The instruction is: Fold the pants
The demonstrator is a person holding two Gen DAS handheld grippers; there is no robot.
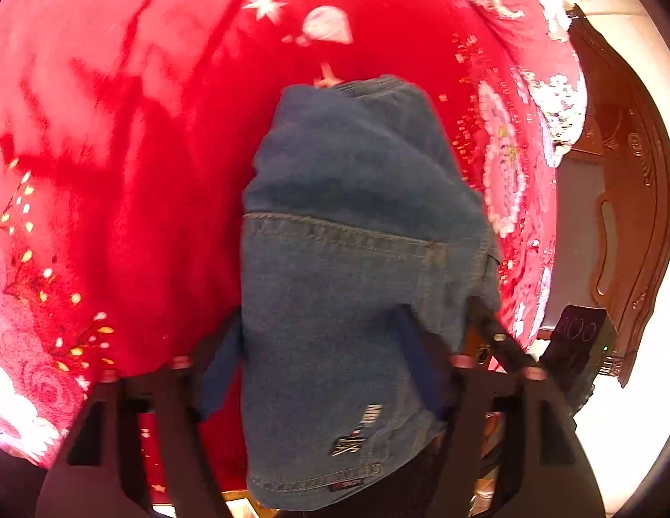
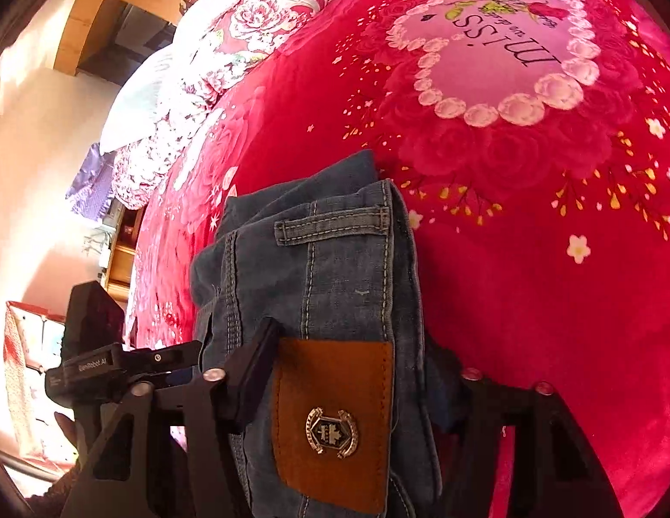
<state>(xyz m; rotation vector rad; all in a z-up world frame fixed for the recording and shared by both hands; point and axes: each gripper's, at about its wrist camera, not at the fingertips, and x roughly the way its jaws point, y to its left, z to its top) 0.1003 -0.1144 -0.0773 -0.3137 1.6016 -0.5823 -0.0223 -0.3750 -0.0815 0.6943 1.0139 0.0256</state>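
Denim fills the left wrist view: the folded blue jeans (image 1: 356, 267) lie on the red floral plush blanket (image 1: 119, 172), hem end between the left gripper (image 1: 335, 371) fingers, which are clenched on the cloth.

From the right wrist, the right gripper (image 2: 356, 371) clamps the waistband by the brown leather patch (image 2: 335, 423). Judging by this, a fold is being carried; next both ends need lowering together, edges aligned. No containers show.

A home bedroom is shown — a bed is covered by a red floral blanket (image 2: 529, 259), with carved wooden furniture (image 1: 628, 198) beside it.
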